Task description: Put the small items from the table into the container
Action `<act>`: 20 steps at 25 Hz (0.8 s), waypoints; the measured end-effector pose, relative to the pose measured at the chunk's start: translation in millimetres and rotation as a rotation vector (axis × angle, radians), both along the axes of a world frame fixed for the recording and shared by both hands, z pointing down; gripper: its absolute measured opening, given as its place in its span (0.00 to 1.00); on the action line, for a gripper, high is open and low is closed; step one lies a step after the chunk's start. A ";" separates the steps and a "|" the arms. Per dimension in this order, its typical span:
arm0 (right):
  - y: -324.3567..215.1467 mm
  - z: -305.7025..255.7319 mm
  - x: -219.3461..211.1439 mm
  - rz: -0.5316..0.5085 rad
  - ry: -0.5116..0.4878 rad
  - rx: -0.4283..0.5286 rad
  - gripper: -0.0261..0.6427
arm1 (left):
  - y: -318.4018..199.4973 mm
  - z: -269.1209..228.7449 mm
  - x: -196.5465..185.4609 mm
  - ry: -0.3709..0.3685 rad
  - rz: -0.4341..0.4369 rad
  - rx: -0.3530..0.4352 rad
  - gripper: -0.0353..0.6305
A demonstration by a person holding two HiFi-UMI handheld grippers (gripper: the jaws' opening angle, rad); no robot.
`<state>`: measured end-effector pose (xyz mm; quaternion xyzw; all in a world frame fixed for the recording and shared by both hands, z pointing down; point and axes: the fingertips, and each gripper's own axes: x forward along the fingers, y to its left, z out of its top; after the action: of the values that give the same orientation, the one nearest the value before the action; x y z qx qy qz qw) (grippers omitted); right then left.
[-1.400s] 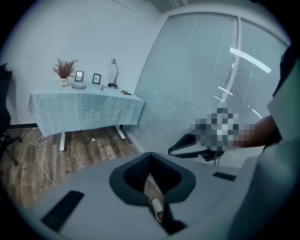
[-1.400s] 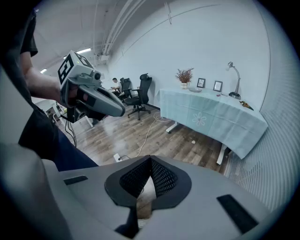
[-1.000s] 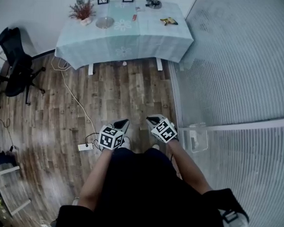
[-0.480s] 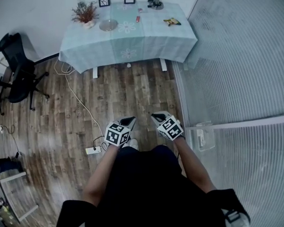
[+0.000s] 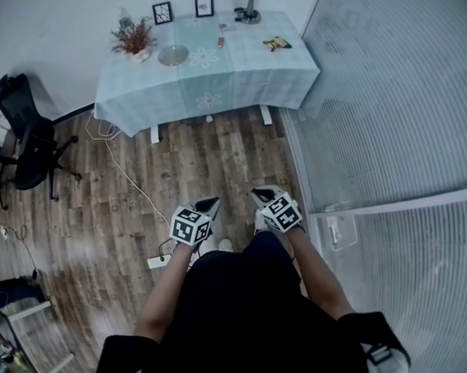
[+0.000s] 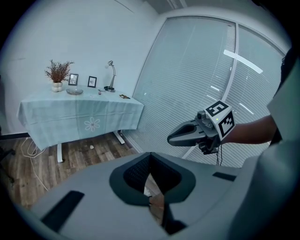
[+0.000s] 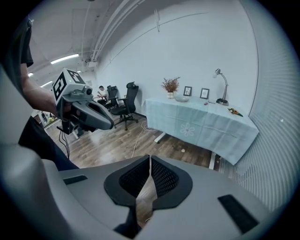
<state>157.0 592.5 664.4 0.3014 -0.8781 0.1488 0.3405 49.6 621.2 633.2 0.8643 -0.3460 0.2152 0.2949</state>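
I am holding the left gripper [image 5: 208, 205] and the right gripper [image 5: 262, 197] side by side at waist height, apart from each other and both angled down and forward. The jaws of each are pressed together with nothing between them; through the slit of each pair only floorboards are showing. That makes sense to me: there is nothing within reach to take hold of, so I am carrying them closed and tucked in.

Just below and to the left of the left jaws, a white power strip [image 5: 159, 261] is lying on the wooden floor, and its cable [image 5: 127, 167] is trailing away ahead of the jaws toward the table. Off to the far left of both jaws a black office chair [image 5: 25, 132] is standing.

Well beyond the jaw tips, straight ahead, the tabletop [image 5: 245, 60] is waiting under a pale blue cloth. The small items are sitting there, well apart from each other: a small red object [image 5: 220, 42] near the middle and a yellow-and-dark object [image 5: 275, 43] toward the right edge; I cannot tell exactly what either one is. A shallow round dish [image 5: 173, 56], left of the red object, is, I am judging, the container. Behind it a dried plant [image 5: 131, 39], two picture frames [image 5: 162, 13] and a desk lamp [image 5: 247, 14] are lining the wall.

The task is not yet under way.
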 end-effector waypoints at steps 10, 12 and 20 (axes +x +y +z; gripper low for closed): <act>-73.6 -12.5 -16.7 -0.050 -0.037 0.030 0.08 | -68.6 -10.9 -5.4 -0.018 -0.066 0.017 0.06; -90.5 -15.1 -17.1 -0.068 -0.051 0.035 0.08 | -83.5 -12.6 -4.7 -0.020 -0.089 0.017 0.06; -151.0 -23.7 -14.5 -0.143 -0.079 0.042 0.08 | -136.5 -21.0 0.6 -0.017 -0.179 0.011 0.06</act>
<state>142.6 441.5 640.7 0.2391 -0.9130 0.1172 0.3091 50.2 484.7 612.2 0.8297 -0.4255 0.1936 0.3050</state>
